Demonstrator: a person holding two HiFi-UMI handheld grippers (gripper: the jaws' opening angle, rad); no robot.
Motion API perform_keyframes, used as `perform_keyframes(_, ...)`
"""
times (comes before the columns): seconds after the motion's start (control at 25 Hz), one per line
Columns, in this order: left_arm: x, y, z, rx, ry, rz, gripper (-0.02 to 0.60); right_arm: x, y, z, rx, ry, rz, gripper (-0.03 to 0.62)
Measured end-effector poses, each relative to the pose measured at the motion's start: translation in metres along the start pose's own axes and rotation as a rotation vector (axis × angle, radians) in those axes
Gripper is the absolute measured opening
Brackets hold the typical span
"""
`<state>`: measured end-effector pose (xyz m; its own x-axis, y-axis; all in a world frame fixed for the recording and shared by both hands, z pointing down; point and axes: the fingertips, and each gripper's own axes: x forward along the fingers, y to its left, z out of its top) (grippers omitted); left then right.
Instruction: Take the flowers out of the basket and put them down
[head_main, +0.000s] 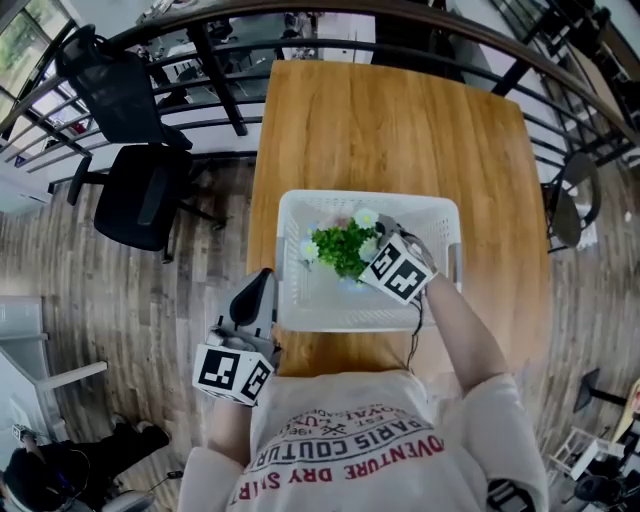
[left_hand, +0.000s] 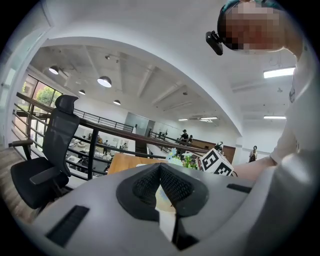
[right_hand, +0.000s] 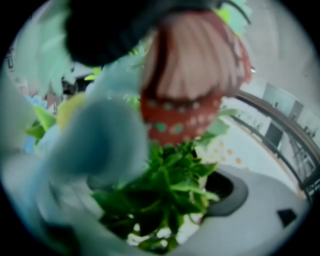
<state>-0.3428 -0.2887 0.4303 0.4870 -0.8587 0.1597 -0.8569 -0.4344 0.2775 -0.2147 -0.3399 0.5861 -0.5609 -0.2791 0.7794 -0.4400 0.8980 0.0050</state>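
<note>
Wood-plank flooring (head_main: 120, 300) surrounds a long wooden table (head_main: 400, 120), seen from above, with a dark metal railing (head_main: 200, 45) curving round its far end. At far left, two black office chairs (head_main: 145, 190) stand beside the railing.

Next comes the left gripper (head_main: 258, 290), held off the table's near-left corner, close to the person's body and just outside the basket's left wall. In the left gripper view its two dark ribbed pads (left_hand: 172, 187) meet at their tips with nothing between them – the left gripper (left_hand: 160, 170) is clenched and empty.

A white slatted plastic basket (head_main: 330, 305) sits at the table's near edge. Inside it, toward the far wall, is a bunch of flowers (head_main: 343, 245) – dense green leaves with small pale blooms.

The right gripper (head_main: 378, 238) reaches into the basket from the right, its marker cube just beside the bunch. In the right gripper view, green leafy stems of the flowers (right_hand: 170, 190) fill the space between the jaws, and the right gripper (right_hand: 165, 210) is grasping them. A blurred red bloom with pale dots (right_hand: 185, 90) and a pale blue shape (right_hand: 100, 140) crowd the lens.

At far right, another dark chair (head_main: 575, 200) stands by the railing.
</note>
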Motion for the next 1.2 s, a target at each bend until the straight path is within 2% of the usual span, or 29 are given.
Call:
perform_keyframes(0.12, -0.002, -0.021, 0.008, 0.023, -0.029, 0.009, 0.023, -0.033, 0.001, 0.004, 0.036, -0.039, -0.027, 0.488)
perform_keyframes(0.32, 0.002, -0.067, 0.012, 0.047, -0.059, 0.015, 0.023, -0.094, 0.002, 0.003, 0.036, -0.088, -0.052, 0.488)
perform_keyframes(0.48, 0.016, -0.115, 0.008, 0.075, -0.076, -0.006, 0.023, -0.145, -0.009, -0.016, 0.036, -0.123, -0.085, 0.488)
perform_keyframes(0.6, 0.029, -0.151, 0.003, 0.105, -0.079, -0.025, 0.023, -0.18, -0.023, -0.042, 0.051, -0.139, -0.122, 0.488)
perform_keyframes(0.88, 0.058, -0.23, -0.015, 0.114, -0.068, -0.082, 0.023, -0.244, -0.05, -0.12, 0.146, -0.158, -0.17, 0.488)
perform_keyframes(1.2, 0.088, -0.3, -0.047, 0.098, -0.042, -0.13, 0.023, -0.26, -0.075, -0.226, 0.257, -0.08, -0.191, 0.488)
